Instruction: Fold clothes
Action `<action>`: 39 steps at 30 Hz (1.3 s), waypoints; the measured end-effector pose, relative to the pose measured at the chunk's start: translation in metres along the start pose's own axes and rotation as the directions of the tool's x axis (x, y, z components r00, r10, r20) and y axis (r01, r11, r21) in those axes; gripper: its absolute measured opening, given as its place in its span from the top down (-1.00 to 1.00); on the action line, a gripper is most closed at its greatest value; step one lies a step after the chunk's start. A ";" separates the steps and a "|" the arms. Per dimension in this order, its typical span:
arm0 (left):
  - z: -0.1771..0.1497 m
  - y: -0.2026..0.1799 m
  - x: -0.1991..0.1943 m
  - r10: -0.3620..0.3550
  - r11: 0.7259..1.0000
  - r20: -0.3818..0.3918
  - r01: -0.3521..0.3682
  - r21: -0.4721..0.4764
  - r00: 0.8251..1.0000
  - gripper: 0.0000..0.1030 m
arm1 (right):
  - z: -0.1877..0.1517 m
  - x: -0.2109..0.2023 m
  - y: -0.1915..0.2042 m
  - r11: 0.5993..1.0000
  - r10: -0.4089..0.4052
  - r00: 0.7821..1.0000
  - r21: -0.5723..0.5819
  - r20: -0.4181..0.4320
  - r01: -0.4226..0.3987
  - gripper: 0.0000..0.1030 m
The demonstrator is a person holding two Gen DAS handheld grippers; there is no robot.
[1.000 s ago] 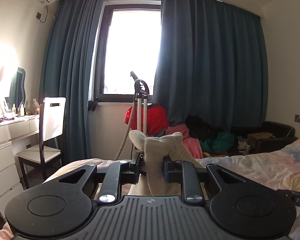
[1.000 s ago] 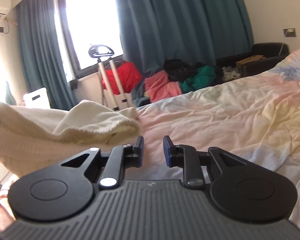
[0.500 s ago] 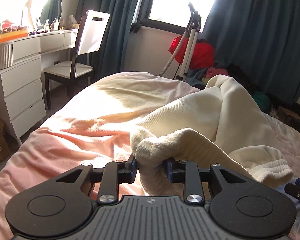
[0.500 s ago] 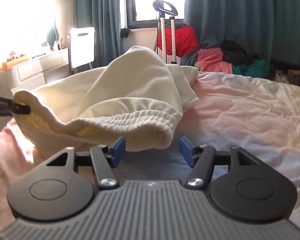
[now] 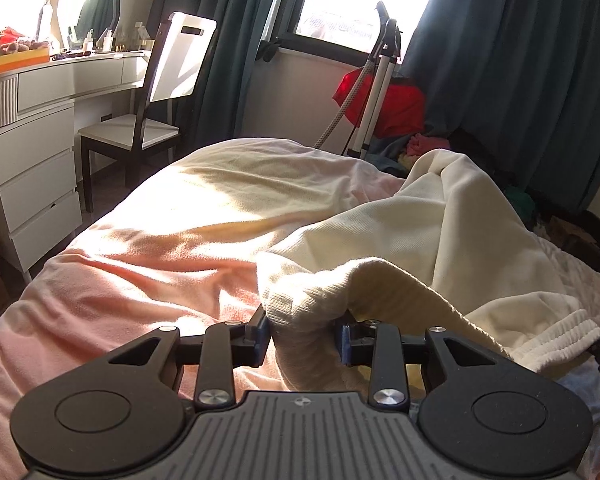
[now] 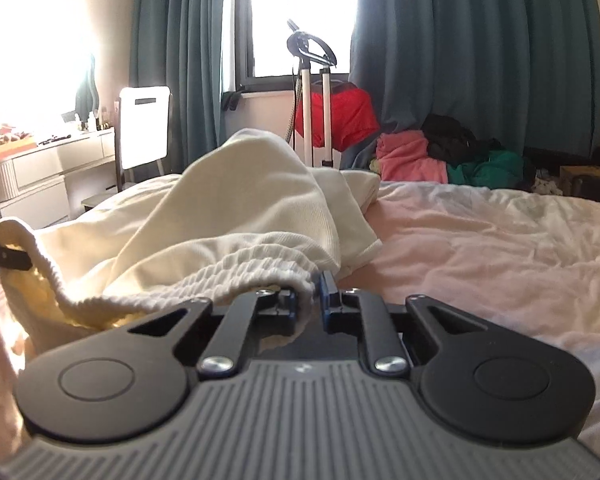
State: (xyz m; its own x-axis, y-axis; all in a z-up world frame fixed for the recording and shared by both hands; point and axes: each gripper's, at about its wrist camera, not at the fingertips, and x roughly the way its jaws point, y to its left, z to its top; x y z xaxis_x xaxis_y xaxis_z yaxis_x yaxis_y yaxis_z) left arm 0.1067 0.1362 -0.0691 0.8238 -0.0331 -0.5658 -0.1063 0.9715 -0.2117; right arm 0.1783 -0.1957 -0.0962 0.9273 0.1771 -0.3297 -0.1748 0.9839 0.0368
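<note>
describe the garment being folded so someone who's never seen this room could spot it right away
Start at the bed with the pale pink cover, in front of the window. The cream garment lies heaped on it, its ribbed hem pinched by the left gripper and the right gripper. Unlike the red, pink and green clothes piled beyond the bed, it is plain off-white.

We're in a home bedroom: a bed (image 5: pixel 148 264) under a rumpled pink cover fills the foreground, with teal curtains (image 6: pixel 472 52) hanging beside a bright window (image 6: pixel 300 12). Over on the left sit a white dresser (image 5: pixel 32 160) cluttered with bottles and a white-backed chair (image 5: pixel 160 92), and clothes (image 6: pixel 440 156) lie heaped against the far wall.
</note>
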 end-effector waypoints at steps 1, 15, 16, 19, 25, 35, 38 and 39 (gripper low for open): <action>0.001 -0.001 0.000 0.000 1.000 -0.001 0.000 0.000 1.000 0.32 | 0.005 -0.007 0.001 1.000 0.010 1.000 -0.001 0.021 -0.010 0.72; -0.005 0.004 -0.023 -0.025 1.000 -0.072 0.025 -0.008 0.997 0.33 | -0.006 -0.095 0.041 0.981 0.120 0.960 -0.116 -0.252 -0.154 0.68; -0.006 0.005 -0.025 -0.026 1.000 -0.084 0.026 -0.006 0.996 0.33 | -0.012 -0.092 0.044 0.981 0.122 0.948 -0.112 -0.292 -0.161 0.64; -0.008 0.012 -0.031 -0.030 1.000 -0.123 0.030 -0.008 0.992 0.32 | -0.017 -0.086 0.046 0.977 0.146 0.922 -0.096 -0.360 -0.192 0.58; -0.006 0.031 -0.058 -0.046 0.995 -0.115 0.035 -0.098 0.992 0.05 | -0.004 -0.093 0.021 0.950 0.294 0.875 0.021 -0.385 -0.311 0.23; 0.003 0.036 -0.071 -0.143 0.963 -0.012 0.136 -0.233 0.990 -0.75 | 0.011 -0.093 -0.024 0.864 0.448 0.863 0.362 -0.235 -0.349 -0.59; 0.002 0.035 -0.055 -0.154 0.953 -0.024 0.142 -0.268 0.988 -0.79 | 0.001 -0.080 -0.035 0.867 0.370 0.896 0.439 -0.246 -0.238 -0.60; 0.001 0.033 -0.049 -0.167 0.949 -0.030 0.153 -0.275 0.985 -0.79 | -0.003 -0.074 -0.038 0.856 0.371 0.895 0.464 -0.249 -0.226 -0.60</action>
State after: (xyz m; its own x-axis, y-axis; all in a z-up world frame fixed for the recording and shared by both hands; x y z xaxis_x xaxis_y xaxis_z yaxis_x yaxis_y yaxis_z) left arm 0.0636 0.1702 -0.0474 0.8130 -0.2022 -0.5460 -0.1280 0.8527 -0.5064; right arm 0.1157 -0.2464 -0.0756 0.6821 0.5176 -0.5165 -0.2053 0.8135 0.5441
